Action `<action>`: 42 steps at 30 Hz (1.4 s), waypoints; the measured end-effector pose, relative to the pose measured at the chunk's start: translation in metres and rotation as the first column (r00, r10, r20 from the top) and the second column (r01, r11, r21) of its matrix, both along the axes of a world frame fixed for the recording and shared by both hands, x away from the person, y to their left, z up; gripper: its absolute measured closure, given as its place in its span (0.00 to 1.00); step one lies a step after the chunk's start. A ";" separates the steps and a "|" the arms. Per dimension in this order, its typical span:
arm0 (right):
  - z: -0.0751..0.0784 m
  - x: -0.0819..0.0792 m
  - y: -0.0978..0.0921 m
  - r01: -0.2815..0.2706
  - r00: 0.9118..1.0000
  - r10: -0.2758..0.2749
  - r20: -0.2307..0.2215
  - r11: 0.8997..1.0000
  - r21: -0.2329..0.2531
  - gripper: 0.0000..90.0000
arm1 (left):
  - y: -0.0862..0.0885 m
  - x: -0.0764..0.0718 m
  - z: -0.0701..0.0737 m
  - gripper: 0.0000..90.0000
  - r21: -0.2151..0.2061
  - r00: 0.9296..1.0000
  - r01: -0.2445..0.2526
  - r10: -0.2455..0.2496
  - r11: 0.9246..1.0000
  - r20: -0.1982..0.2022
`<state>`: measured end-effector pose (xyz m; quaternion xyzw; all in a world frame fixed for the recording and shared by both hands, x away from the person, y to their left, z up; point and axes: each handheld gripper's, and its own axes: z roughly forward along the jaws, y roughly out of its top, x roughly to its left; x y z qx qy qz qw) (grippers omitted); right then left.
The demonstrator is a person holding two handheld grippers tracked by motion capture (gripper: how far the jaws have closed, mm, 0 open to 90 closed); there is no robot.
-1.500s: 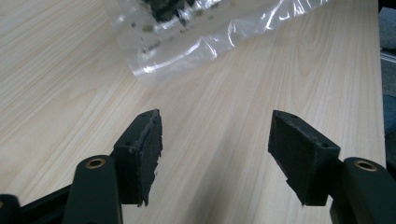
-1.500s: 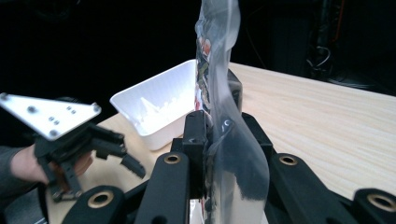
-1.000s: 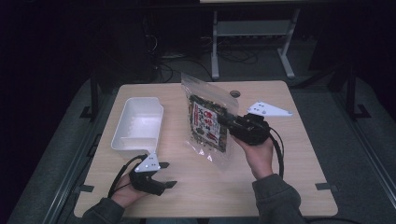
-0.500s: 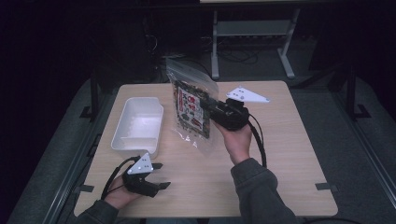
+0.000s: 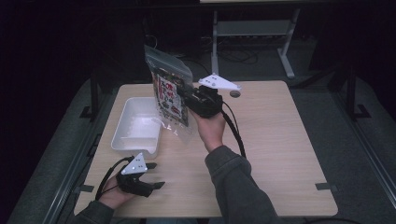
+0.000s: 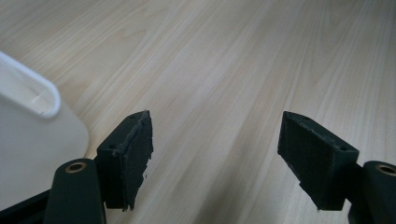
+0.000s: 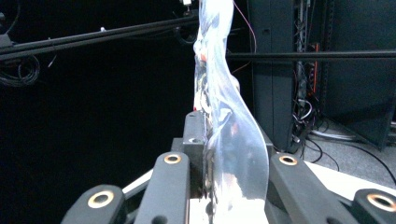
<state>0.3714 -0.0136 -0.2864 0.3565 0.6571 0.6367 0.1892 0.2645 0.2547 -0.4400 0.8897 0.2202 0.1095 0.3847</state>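
Jaws apart on the left gripper [image 5: 148, 179], low at the near left corner of the tabletop [image 5: 280, 154], nothing between them (bare wood beyond in its own view). White tray [image 5: 136, 125] just ahead of it, empty. Clear plastic bag [image 5: 170, 95] with a printed packet inside, held upright above the tray's right edge. Jaws of the right gripper [image 7: 211, 154] clamped on the bag's edge, raised off the tabletop. Small dark disc [image 5: 235, 93] near the far edge.
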 end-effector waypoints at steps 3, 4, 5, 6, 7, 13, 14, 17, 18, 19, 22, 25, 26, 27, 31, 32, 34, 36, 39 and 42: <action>0.001 0.005 0.010 0.002 1.000 -0.002 0.004 1.000 0.005 0.84 | 0.004 0.001 0.000 0.28 -0.004 1.000 -0.008 0.008 1.000 -0.004; 0.002 0.006 0.013 0.004 1.000 -0.004 0.006 1.000 0.010 0.84 | 0.005 0.001 -0.001 0.29 -0.008 1.000 -0.011 0.011 1.000 -0.007; 0.002 0.008 0.016 0.002 1.000 -0.002 0.009 1.000 0.011 0.84 | 0.006 0.000 -0.001 0.28 -0.008 1.000 -0.013 0.013 1.000 -0.006; 0.002 0.009 0.020 0.003 1.000 -0.003 0.008 1.000 0.012 0.84 | 0.007 0.000 -0.001 0.29 -0.006 1.000 -0.016 0.016 1.000 -0.003; 0.002 0.011 0.022 0.003 1.000 -0.003 0.012 1.000 0.015 0.84 | 0.008 0.000 -0.001 0.28 -0.008 1.000 -0.019 0.019 1.000 -0.005; 0.002 0.018 0.040 0.002 1.000 -0.002 0.021 1.000 0.011 0.84 | 0.017 -0.001 -0.001 0.29 -0.006 0.999 -0.033 0.032 0.999 -0.006; 0.002 0.019 0.043 0.003 1.000 -0.003 0.024 1.000 0.010 0.84 | 0.019 -0.001 -0.002 0.28 -0.011 0.999 -0.039 0.039 0.999 -0.008; 0.003 0.023 0.052 0.007 1.000 -0.007 0.030 1.000 0.017 0.84 | 0.023 -0.002 -0.001 0.28 -0.020 0.999 -0.052 0.052 0.998 -0.009; 0.003 0.025 0.055 0.009 0.999 -0.009 0.036 1.000 0.017 0.84 | 0.024 -0.002 -0.001 0.28 -0.022 0.999 -0.054 0.053 0.998 -0.008; 0.002 0.027 0.060 0.010 0.999 -0.011 0.034 1.000 0.019 0.84 | 0.025 -0.002 -0.001 0.28 -0.020 0.999 -0.054 0.054 0.998 -0.007; 0.001 0.031 0.071 0.013 0.999 -0.014 0.041 1.000 0.015 0.84 | 0.026 -0.001 -0.001 0.28 -0.022 0.998 -0.055 0.055 0.998 -0.005; -0.002 0.037 0.082 0.021 0.999 -0.022 0.047 1.000 0.017 0.84 | 0.025 -0.002 -0.001 0.29 -0.018 0.999 -0.051 0.051 0.999 -0.001; -0.004 0.039 0.086 0.024 0.999 -0.024 0.046 1.000 0.016 0.84 | 0.025 -0.002 -0.001 0.28 -0.015 0.999 -0.050 0.050 0.999 -0.001; -0.005 0.041 0.089 0.028 0.998 -0.029 0.047 1.000 0.014 0.84 | 0.025 -0.002 -0.001 0.29 -0.013 0.999 -0.049 0.049 0.999 0.000; -0.013 0.048 0.100 0.044 0.998 -0.045 0.042 0.999 0.020 0.84 | 0.026 -0.001 -0.001 0.28 -0.022 0.999 -0.047 0.047 0.999 -0.001; -0.015 0.050 0.102 0.047 0.998 -0.048 0.041 0.999 0.019 0.84 | 0.026 -0.001 -0.001 0.28 -0.022 0.999 -0.046 0.046 0.999 -0.002; -0.020 0.052 0.107 0.055 0.998 -0.056 0.034 0.998 0.023 0.84 | 0.026 -0.002 0.000 0.28 -0.021 0.999 -0.044 0.044 0.999 -0.003; -0.025 0.055 0.111 0.064 0.998 -0.064 0.025 0.998 0.026 0.84 | 0.025 -0.002 0.000 0.29 -0.019 0.999 -0.040 0.040 0.999 -0.003; -0.032 0.057 0.118 0.073 0.997 -0.073 0.017 0.997 0.025 0.84 | 0.025 -0.002 0.000 0.29 -0.022 0.999 -0.034 0.034 0.999 -0.005; -0.039 0.058 0.123 0.079 0.997 -0.080 0.013 0.996 0.028 0.84 | 0.024 -0.003 -0.001 0.29 -0.020 1.000 -0.027 0.027 0.999 -0.006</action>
